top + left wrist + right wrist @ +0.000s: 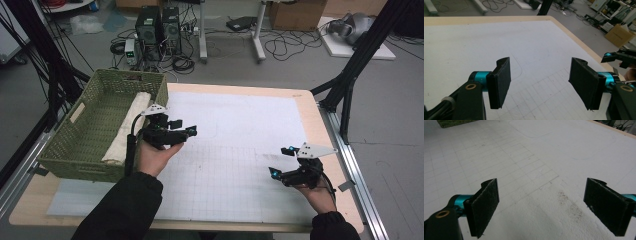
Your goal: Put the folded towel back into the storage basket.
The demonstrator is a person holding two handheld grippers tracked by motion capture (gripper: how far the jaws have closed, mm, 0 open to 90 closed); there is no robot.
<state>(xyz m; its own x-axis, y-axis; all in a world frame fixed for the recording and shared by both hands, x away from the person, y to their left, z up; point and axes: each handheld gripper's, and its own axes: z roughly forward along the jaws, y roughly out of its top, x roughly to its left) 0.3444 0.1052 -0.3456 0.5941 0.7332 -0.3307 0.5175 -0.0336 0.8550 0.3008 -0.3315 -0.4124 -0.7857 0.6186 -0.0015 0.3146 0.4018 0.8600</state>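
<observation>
The rolled cream cloth (129,126) already lies inside the green basket (67,150) at the surface's (240,125) left end, so the putting-away looks done. Both the left gripper (181,131) (just beside the basket) and the right gripper (280,162) have their fingers released, grasping nothing; little seems left.

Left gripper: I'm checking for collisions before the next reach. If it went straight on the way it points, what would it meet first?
Probably nothing standing: the open left gripper looks slantwise down across the bare white mat. The right gripper sits off to the side.
</observation>
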